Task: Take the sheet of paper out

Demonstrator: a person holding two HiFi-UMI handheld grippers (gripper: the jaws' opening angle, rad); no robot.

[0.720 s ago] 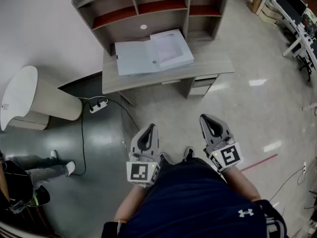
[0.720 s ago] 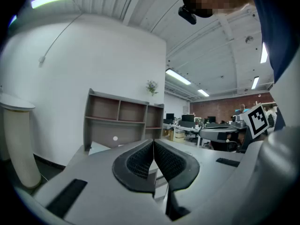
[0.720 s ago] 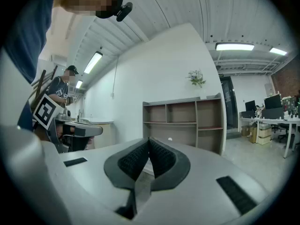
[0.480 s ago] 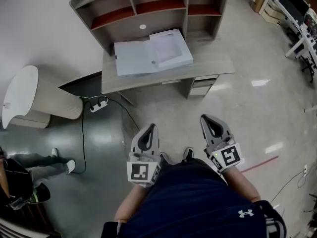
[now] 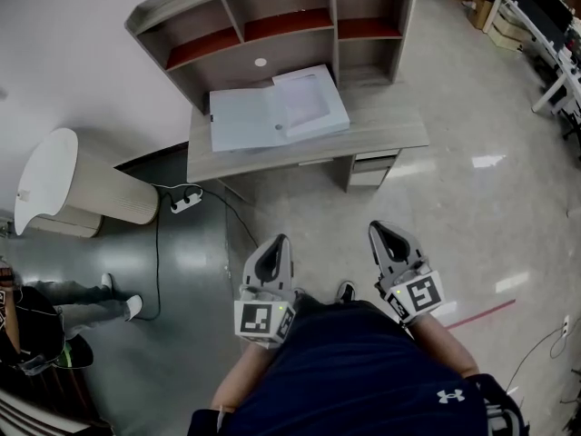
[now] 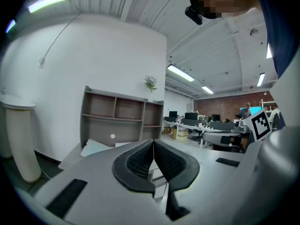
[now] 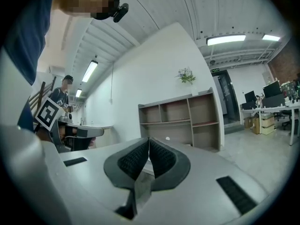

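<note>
An open white folder [image 5: 277, 107] lies on the wooden desk [image 5: 399, 134] ahead, with a sheet of paper [image 5: 310, 101] on its right half. In the left gripper view the folder [image 6: 96, 147] shows far off, low under the shelves. My left gripper [image 5: 270, 252] and right gripper [image 5: 388, 236] are held close to my body, well short of the desk, both pointing toward it. Each has its jaws pressed together with nothing between them. The left gripper [image 6: 153, 143] and right gripper [image 7: 149, 140] show meeting pads in their own views.
A shelf unit [image 5: 272, 25] rises at the desk's back. A white standing unit [image 5: 68, 184] is at the left, with a power strip and cable [image 5: 184, 203] on the floor. A person's legs [image 5: 82, 298] are at far left. Office desks [image 5: 554, 16] stand far right.
The desk and folder have slid slightly lower in the head view. Both grippers keep their place and stay shut.
</note>
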